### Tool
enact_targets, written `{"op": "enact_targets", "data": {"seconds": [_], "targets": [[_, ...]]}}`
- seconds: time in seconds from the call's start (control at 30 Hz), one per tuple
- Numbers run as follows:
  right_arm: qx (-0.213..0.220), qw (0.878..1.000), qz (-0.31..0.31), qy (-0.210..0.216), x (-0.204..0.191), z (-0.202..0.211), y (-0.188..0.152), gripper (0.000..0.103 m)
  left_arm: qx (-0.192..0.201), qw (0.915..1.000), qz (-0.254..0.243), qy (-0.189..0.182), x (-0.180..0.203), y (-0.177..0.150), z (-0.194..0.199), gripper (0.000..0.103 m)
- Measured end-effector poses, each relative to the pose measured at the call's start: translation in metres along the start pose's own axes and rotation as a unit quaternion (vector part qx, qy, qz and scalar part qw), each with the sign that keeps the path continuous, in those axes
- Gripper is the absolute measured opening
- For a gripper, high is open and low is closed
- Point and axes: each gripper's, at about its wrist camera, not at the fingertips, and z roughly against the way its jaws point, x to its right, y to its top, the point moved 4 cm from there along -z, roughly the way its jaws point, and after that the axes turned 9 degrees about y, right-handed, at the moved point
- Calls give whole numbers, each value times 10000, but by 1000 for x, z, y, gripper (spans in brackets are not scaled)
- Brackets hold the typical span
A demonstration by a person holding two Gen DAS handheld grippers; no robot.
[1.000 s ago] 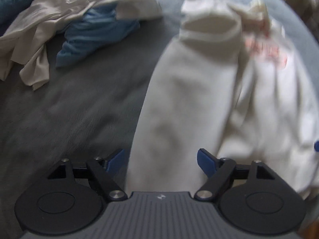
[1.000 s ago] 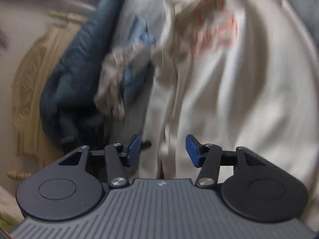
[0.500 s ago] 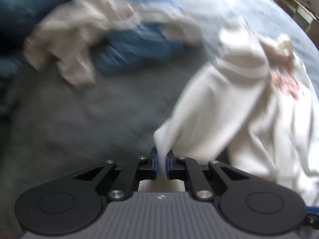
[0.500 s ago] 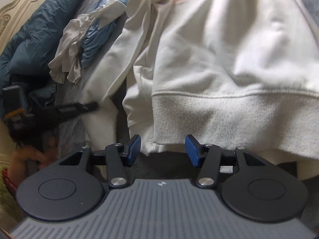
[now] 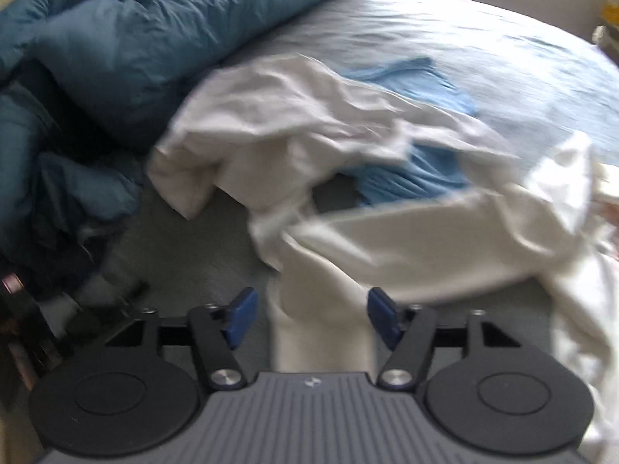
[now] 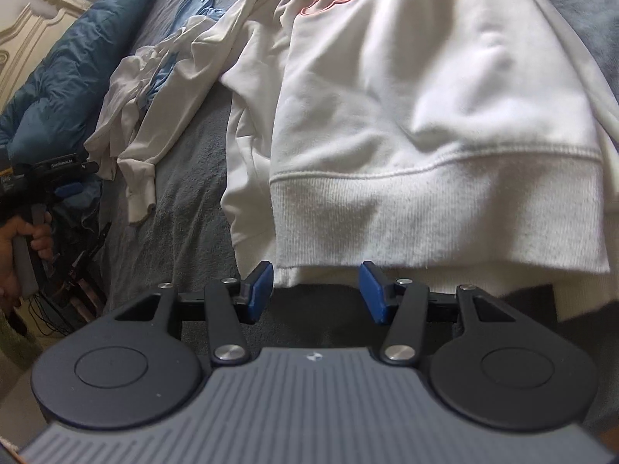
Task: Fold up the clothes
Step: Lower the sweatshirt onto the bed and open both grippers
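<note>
A white sweatshirt with an orange print lies flat on the grey bed. My right gripper is open just short of its ribbed hem, pads clear of the cloth. One sleeve is stretched out to the side. Its cuff shows between the fingers of my left gripper, whose jaws are opening and whose pads do not touch it. In the right wrist view the left gripper sits in a hand at the bed's left edge, apart from the cuff.
A crumpled white shirt and a light-blue garment lie piled beyond the sleeve. A dark blue duvet is bunched along the far left, by a cream headboard. Cables and dark objects hang off the bed's edge.
The left gripper shut on the sleeve cuff, drew it out sideways, then opened and let it go. The right gripper came down to the sweatshirt's hem.
</note>
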Motion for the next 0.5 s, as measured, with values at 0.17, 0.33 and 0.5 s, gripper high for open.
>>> {"op": "enact_targets", "data": {"seconds": [0.17, 0.33, 0.5], "targets": [[409, 9991, -76, -63, 5, 34, -6, 49, -1086, 9779, -367, -1747, 70, -62, 7, 71], [1293, 9869, -62, -962, 40, 97, 6, 49, -1738, 9466, -670, -2630, 134, -108, 4, 71], [1631, 9691, -664, -1726, 108, 129, 22, 49, -1756, 9476, -1169, -2400, 160, -124, -6, 60]]}}
